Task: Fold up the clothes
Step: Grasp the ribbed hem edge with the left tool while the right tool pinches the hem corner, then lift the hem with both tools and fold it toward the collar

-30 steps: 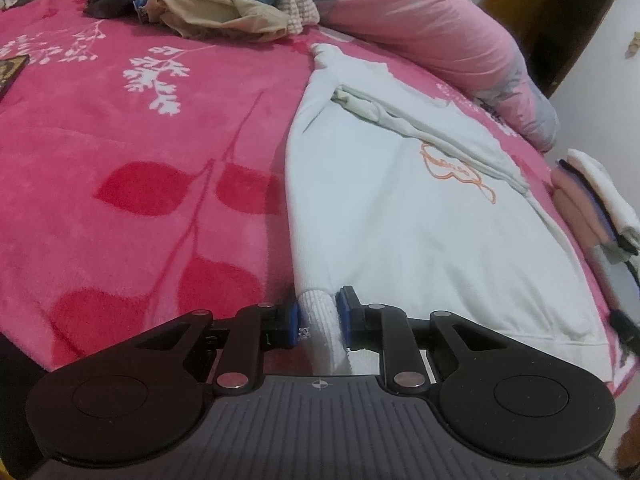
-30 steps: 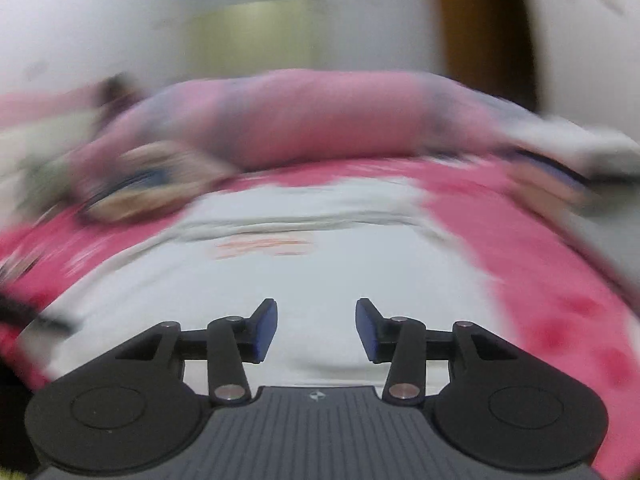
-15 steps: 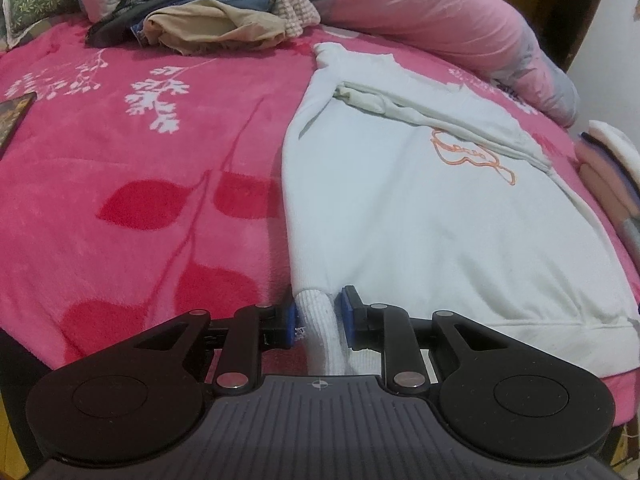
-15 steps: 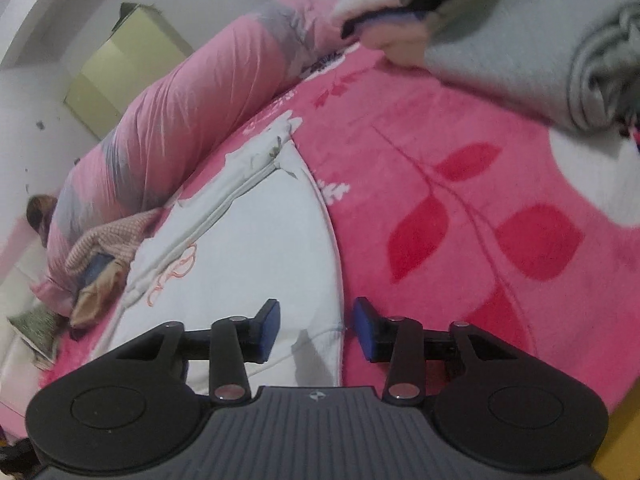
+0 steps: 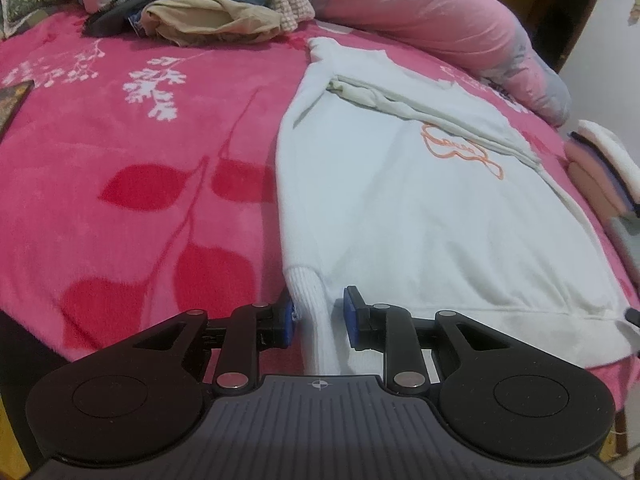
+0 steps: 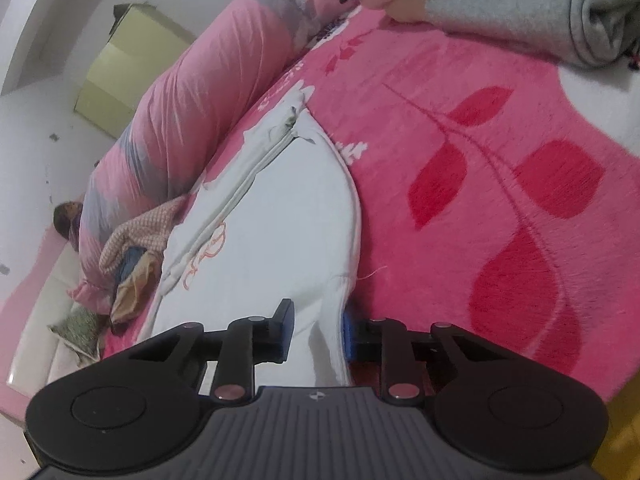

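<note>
A white sweatshirt (image 5: 420, 208) with an orange print lies flat on the pink floral blanket (image 5: 120, 168). Its sleeves are folded in across the chest. My left gripper (image 5: 319, 320) sits at the near left hem, jaws partly apart around the ribbed cuff (image 5: 308, 292), not pressing it. In the right wrist view the sweatshirt (image 6: 280, 232) runs away from me. My right gripper (image 6: 318, 334) is open, its jaws straddling the near right hem corner (image 6: 328, 344).
A heap of unfolded clothes (image 5: 208, 12) lies at the far side by a rolled pink duvet (image 5: 420, 20). A stack of folded clothes (image 5: 600, 168) sits at the right; it also shows in the right wrist view (image 6: 520, 4). The bed edge is close below both grippers.
My left gripper's jaws have opened slightly around the cuff. My right gripper swung to the right hem corner and came down over it, jaws still open.
</note>
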`<state>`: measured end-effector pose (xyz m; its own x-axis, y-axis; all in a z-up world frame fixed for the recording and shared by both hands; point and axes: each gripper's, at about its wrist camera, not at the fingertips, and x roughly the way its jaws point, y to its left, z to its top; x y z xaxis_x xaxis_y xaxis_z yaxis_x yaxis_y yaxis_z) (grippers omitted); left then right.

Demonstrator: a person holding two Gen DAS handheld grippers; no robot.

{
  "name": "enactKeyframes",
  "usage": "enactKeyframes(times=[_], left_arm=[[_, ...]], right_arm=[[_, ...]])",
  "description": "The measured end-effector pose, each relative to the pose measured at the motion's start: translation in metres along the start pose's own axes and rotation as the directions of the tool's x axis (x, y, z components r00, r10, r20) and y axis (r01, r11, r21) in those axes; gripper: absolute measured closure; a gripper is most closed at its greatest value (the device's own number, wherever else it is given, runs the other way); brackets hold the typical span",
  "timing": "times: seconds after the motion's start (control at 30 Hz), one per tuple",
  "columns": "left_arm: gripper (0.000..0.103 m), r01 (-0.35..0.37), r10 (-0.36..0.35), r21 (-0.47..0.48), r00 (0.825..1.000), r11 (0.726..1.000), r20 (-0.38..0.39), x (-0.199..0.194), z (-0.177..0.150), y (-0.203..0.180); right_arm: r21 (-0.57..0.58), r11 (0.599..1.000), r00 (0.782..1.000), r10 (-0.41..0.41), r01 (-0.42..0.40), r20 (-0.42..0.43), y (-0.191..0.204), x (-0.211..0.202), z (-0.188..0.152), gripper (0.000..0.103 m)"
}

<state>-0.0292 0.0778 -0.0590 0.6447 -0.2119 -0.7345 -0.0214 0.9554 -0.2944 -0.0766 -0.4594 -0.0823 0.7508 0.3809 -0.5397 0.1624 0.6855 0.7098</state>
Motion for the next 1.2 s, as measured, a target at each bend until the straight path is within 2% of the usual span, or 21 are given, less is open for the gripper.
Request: enactKeyframes(times=[0.33, 0.4, 0.5, 0.6, 0.8, 0.97, 1.2], left_arm=[[0.075, 0.087, -0.088, -0.055, 0.996, 0.995, -0.029, 0.0, -0.011, 0.009], [0.075, 0.088, -0.089, -0.052, 0.996, 0.995, -0.02, -0.001, -0.012, 0.008], [0.083, 0.061, -0.061, -0.029, 0.998, 0.998, 0.0, -0.003, -0.013, 0.002], [0.086, 0.034, -0.034, 0.004, 0.999, 0.999, 0.013, -0.007, -0.012, -0.007], [0.092, -0.015, 0.011, 0.072, 0.999, 0.997, 0.048, -0.015, -0.01, -0.019], [0.093, -0.052, 0.048, 0.094, 0.998, 0.994, 0.048, -0.015, -0.009, -0.025], [0.093, -0.122, 0.112, 0.178, 0.992, 0.977, 0.062, -0.015, -0.011, -0.039]], right_arm=[[0.024, 0.999, 1.0, 0.022, -0.023, 0.009, -0.004, 0.003, -0.004, 0.081], [0.021, 1.0, 1.0, 0.022, -0.022, 0.012, -0.004, 0.004, -0.005, 0.087], [0.021, 1.0, 1.0, 0.015, -0.015, 0.018, -0.004, 0.004, -0.006, 0.095], [-0.004, 1.0, 1.0, 0.009, -0.009, 0.028, -0.001, 0.003, -0.007, 0.098], [-0.072, 0.997, 0.998, 0.008, -0.004, 0.061, 0.015, -0.002, -0.008, 0.099], [-0.061, 0.998, 0.998, 0.008, -0.004, 0.065, 0.013, 0.0, -0.006, 0.099], [-0.057, 0.998, 0.997, 0.017, -0.012, 0.073, 0.013, 0.004, -0.004, 0.099]])
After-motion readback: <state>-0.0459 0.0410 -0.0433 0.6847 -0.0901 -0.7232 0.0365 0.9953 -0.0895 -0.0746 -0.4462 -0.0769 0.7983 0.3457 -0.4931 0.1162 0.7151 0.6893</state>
